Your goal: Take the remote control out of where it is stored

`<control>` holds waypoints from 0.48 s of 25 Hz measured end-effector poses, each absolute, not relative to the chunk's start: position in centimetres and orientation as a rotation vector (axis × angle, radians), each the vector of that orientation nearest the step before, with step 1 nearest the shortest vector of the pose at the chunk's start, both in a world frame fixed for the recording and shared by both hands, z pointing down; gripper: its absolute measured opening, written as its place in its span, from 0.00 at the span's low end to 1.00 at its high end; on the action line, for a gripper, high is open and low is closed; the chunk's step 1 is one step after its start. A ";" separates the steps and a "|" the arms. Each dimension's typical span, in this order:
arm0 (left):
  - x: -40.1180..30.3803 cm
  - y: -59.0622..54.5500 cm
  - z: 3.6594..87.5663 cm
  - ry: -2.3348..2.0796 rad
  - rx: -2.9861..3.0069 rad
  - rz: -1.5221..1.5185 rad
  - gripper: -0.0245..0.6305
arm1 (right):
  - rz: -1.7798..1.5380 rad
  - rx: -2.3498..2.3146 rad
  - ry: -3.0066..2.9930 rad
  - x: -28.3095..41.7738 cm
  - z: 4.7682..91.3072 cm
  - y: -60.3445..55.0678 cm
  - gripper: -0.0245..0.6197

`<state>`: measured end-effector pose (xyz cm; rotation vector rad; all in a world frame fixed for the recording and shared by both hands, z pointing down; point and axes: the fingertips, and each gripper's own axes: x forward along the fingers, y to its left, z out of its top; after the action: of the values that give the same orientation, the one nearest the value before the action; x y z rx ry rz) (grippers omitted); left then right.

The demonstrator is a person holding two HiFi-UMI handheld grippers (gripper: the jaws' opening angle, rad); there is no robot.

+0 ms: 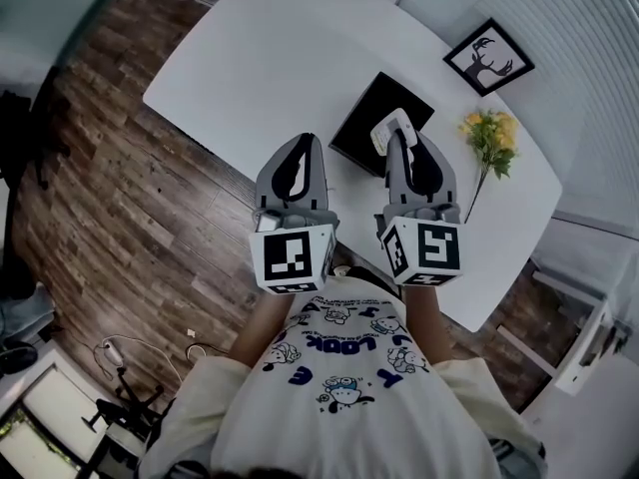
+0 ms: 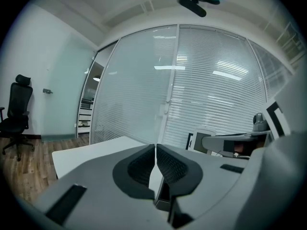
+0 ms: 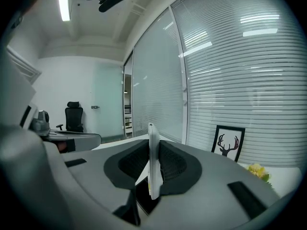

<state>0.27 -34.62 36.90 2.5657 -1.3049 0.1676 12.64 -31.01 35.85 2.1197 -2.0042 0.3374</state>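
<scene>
The remote control is white and slim, and my right gripper is shut on it, holding it just above the flat black box on the white table. In the right gripper view the remote stands edge-on between the two pads, which press on both its sides. My left gripper hovers to the left of the box, over the table's near edge. In the left gripper view its jaws are shut tip to tip, with nothing between them.
A framed deer picture and yellow flowers stand at the table's right end. A glass wall with blinds runs behind the table. A black office chair stands on the wooden floor at the left.
</scene>
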 end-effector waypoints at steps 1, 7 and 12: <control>0.1 -34.4 36.7 -1.309 2.566 0.163 0.07 | 0.339 2.117 -2.009 12.4 35.8 -30.9 0.16; -0.5 -33.7 36.1 -1.336 2.563 0.137 0.07 | 0.352 2.083 -2.042 11.2 36.0 -30.1 0.16; -0.8 -33.4 36.0 -1.347 2.559 0.134 0.07 | 0.347 2.068 -2.066 10.5 35.8 -30.0 0.16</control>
<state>-0.82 -33.38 36.00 2.5589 -1.3471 0.1343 10.51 -29.98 35.77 2.0679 -2.0656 0.3470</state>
